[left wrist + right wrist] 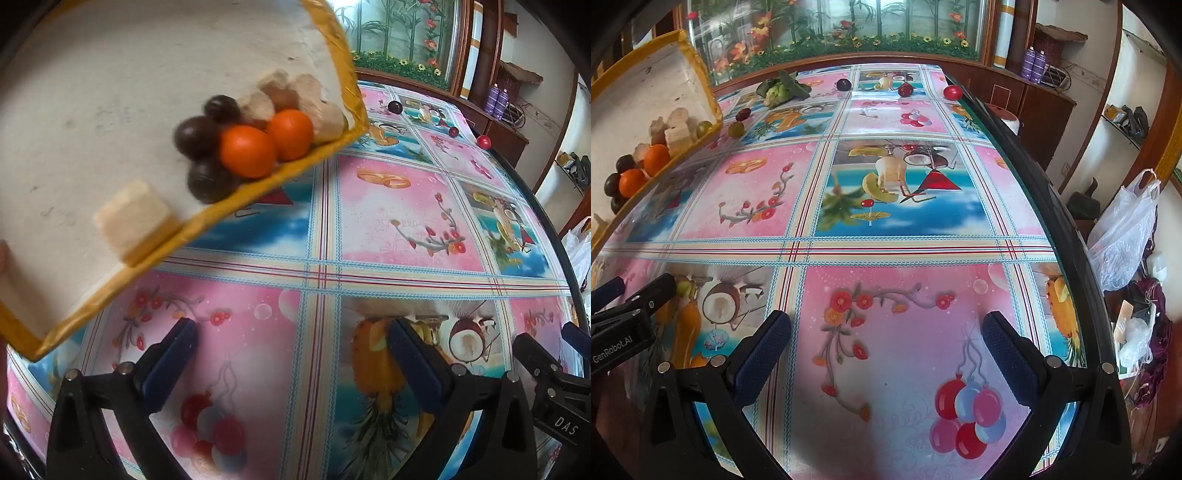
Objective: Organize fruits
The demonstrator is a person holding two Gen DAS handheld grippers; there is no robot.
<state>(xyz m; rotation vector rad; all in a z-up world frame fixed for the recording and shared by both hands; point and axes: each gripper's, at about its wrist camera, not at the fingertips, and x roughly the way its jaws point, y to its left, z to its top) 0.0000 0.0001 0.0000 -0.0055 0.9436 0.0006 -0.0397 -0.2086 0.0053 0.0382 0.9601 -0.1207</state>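
Tilted in the upper left of the left wrist frame: a white foam tray point(110, 92) with a yellow taped rim, its load slid into the low corner. Packed there, touching: two oranges point(248, 155), three dark plums point(197, 137), pale foam blocks point(258, 105). Probably light, stiff and brittle, that tray; best gripped at the taped rim, not the bare foam. Round, smooth, firm fruit, likely to roll or slip from a narrow pinch; best taken across the widest part.

Scattered at the top of the right wrist frame, well apart on the flowered tablecloth point(886, 229): a dark plum point(844, 84), a red fruit point(905, 89), a red ball-like fruit point(952, 92) near the table edge, green grapes with leaves point(779, 90), a green fruit point(736, 129) just beside the tray.

Left gripper point(291, 343) spread wide, holding nothing, above the cloth. Right gripper point(886, 334) likewise spread and empty. Much still unsorted, by the look of it.
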